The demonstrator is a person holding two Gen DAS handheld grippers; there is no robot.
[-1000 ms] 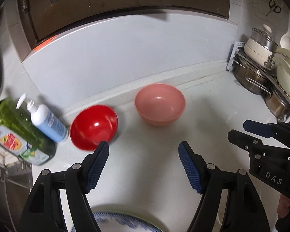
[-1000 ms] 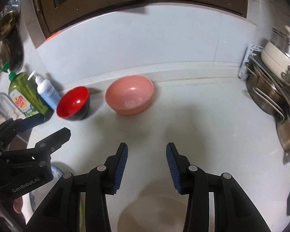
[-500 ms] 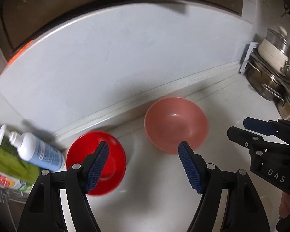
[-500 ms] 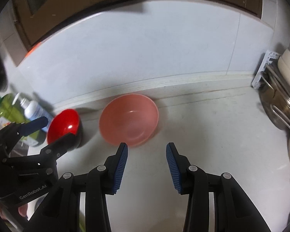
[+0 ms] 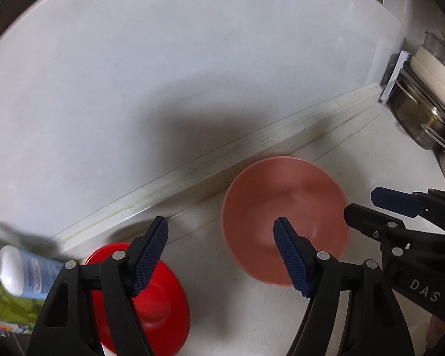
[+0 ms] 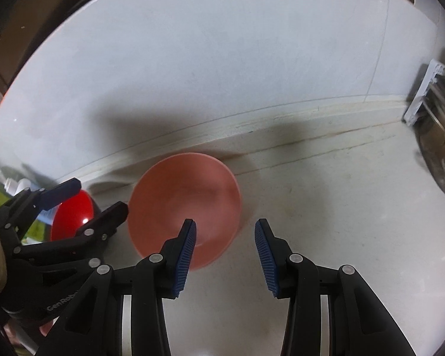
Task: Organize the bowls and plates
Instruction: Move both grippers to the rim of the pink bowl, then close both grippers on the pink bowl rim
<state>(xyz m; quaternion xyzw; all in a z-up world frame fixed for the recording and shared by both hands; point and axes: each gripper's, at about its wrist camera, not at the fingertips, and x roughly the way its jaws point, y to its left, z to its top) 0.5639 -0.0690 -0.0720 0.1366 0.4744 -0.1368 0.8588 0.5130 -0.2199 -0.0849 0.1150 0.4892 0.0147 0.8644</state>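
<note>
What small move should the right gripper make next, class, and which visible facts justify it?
Probably ease the right gripper down and slightly left until its open jaws straddle the pink bowl's near-right rim, then close. It holds nothing, one finger already overlaps the bowl in the picture, and the other sits outside it. The left gripper, also open and empty, is nearer the red bowl.

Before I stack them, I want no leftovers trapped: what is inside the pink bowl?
The pink bowl looks empty where its inside shows: bare pink wall and bottom. The right gripper's near finger covers part of the near side, so that patch cannot be checked.
</note>
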